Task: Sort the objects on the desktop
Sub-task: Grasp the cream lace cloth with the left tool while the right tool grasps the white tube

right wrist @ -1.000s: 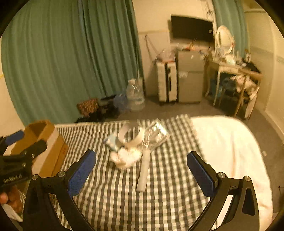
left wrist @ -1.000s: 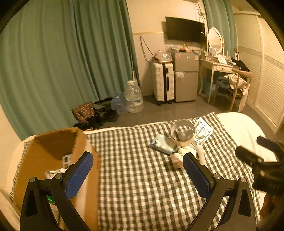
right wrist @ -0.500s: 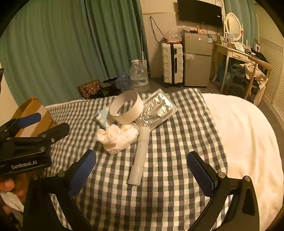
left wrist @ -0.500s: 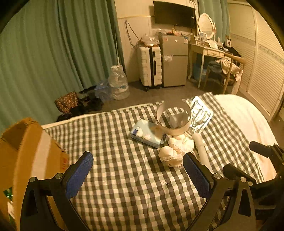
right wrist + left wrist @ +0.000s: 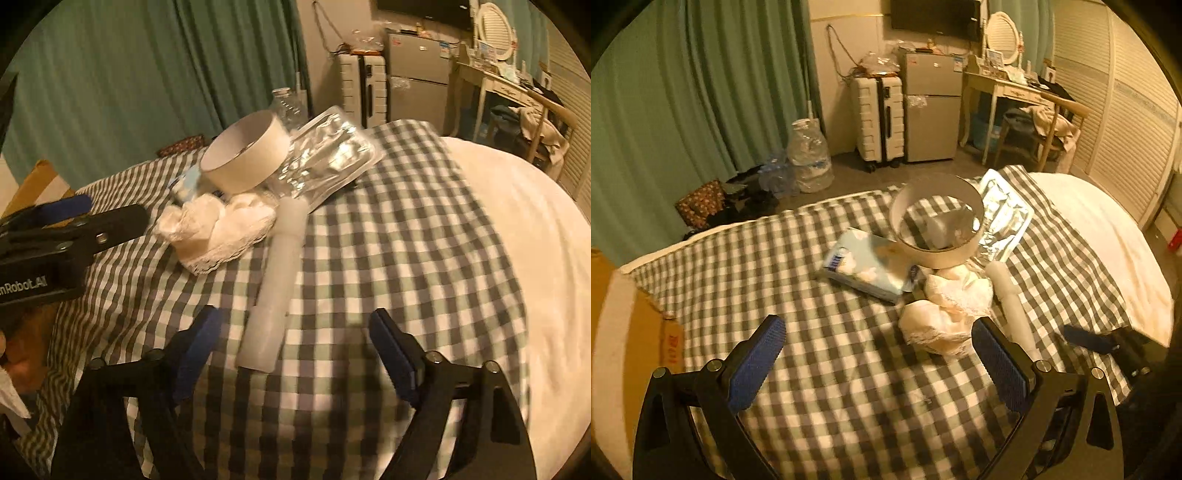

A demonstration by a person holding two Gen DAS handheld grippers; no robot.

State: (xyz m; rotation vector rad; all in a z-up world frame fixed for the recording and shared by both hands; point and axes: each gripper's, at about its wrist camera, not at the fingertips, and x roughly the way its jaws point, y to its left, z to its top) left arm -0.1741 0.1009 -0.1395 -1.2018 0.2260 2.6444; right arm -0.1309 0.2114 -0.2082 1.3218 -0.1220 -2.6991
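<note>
Left tongs [image 5: 878, 363]: jaws spread wide, empty, above the checked cloth [image 5: 798, 295] of the bed. Right tongs [image 5: 293, 345]: jaws spread, empty, the near end of the white tube [image 5: 275, 275] lying between the pads, untouched. Landmark: the white tube. Lace cloth bundle [image 5: 218, 229]: touching the tube's left side. White ring band [image 5: 245, 157]: beyond the bundle, propped on the pile, hollow, nothing inside but the cloth seen through it. Foil packet [image 5: 328, 160]: at the tube's far end, resting over it. Blue tissue pack [image 5: 868, 267]: left of the bundle, partly under the ring. Cardboard box [image 5: 624, 339]: well left of the tube, at the bed edge; contents not visible. Change since half a second ago: both tongs nearer the pile, right tongs now straddling the tube's end.
</note>
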